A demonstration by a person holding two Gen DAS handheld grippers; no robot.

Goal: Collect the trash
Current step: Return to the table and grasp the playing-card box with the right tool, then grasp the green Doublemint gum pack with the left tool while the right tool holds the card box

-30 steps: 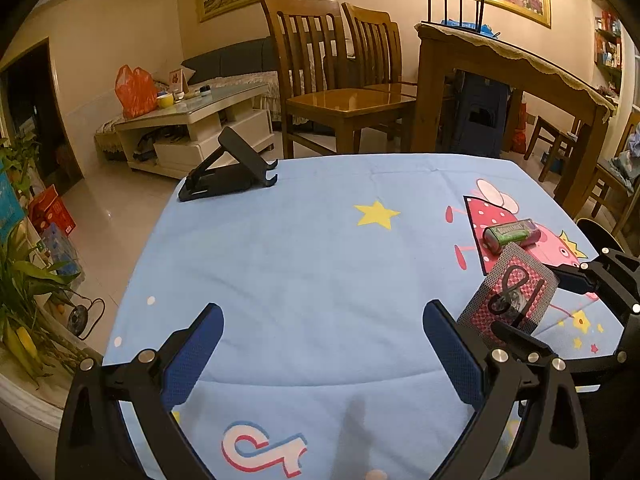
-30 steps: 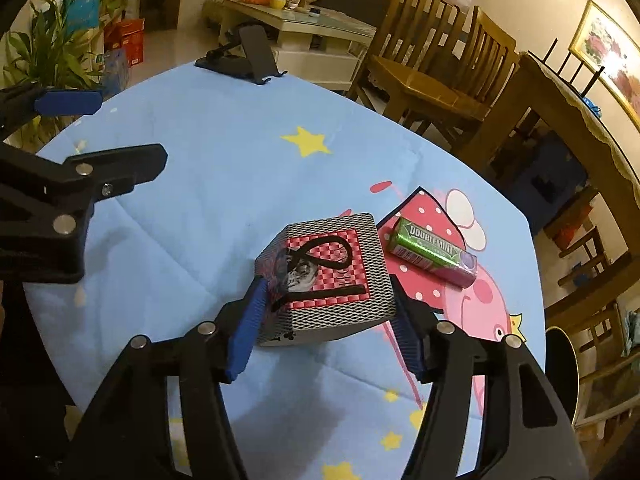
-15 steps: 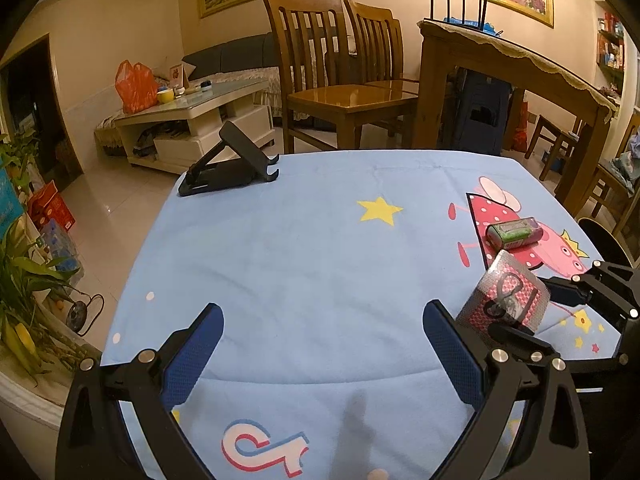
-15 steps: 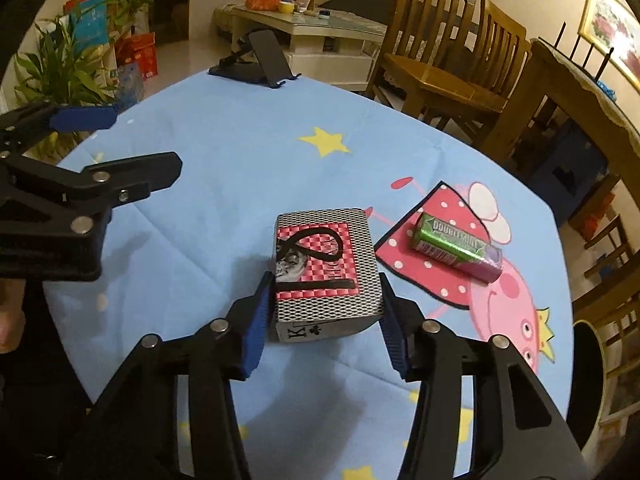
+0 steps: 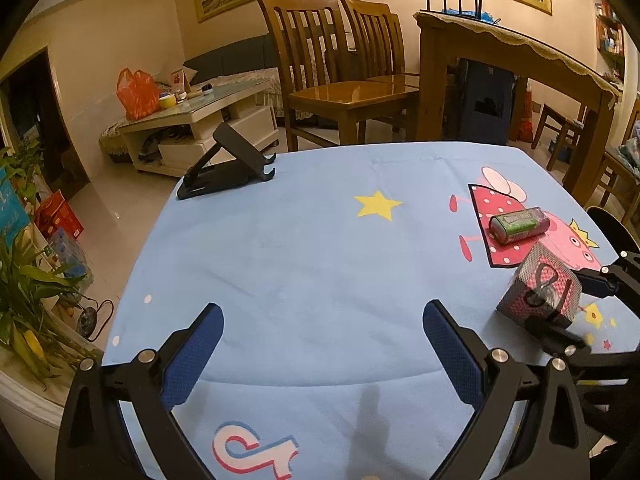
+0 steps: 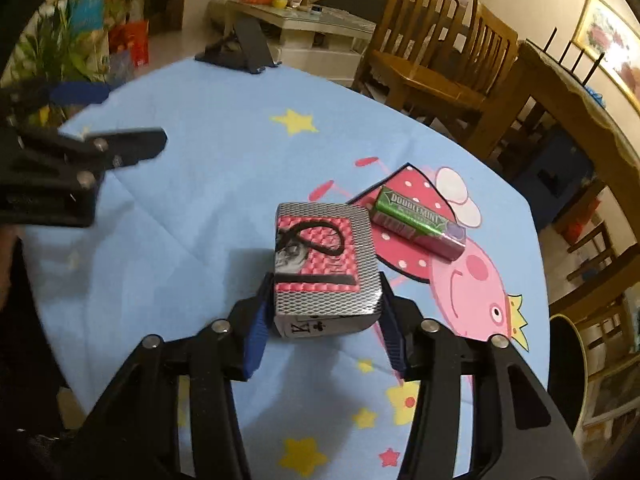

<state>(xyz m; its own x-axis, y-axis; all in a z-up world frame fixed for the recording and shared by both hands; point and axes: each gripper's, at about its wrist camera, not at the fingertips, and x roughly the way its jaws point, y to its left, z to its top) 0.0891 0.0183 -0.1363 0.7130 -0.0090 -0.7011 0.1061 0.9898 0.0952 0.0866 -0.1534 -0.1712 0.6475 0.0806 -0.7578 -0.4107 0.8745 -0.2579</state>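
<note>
My right gripper [image 6: 322, 322] is shut on a playing-card box [image 6: 324, 268], red and grey with a black figure, and holds it above the blue tablecloth; the box also shows at the right of the left wrist view [image 5: 540, 292]. A green Doublemint gum pack [image 6: 420, 222] lies on the pink pig print just beyond the box, and shows in the left wrist view [image 5: 519, 225]. My left gripper [image 5: 320, 352] is open and empty over the near part of the cloth; it shows at the left of the right wrist view [image 6: 120, 120].
A black folding phone stand [image 5: 226, 166] sits at the table's far left corner. The blue tablecloth [image 5: 304, 248] covers the table. Wooden chairs [image 5: 344, 84] and a wooden table [image 5: 512, 52] stand beyond the far edge. A potted plant [image 5: 28, 300] stands left.
My right gripper has lifted the card box and drawn it back to the right, away from the gum pack. My left gripper has stayed open and shifted slightly.
</note>
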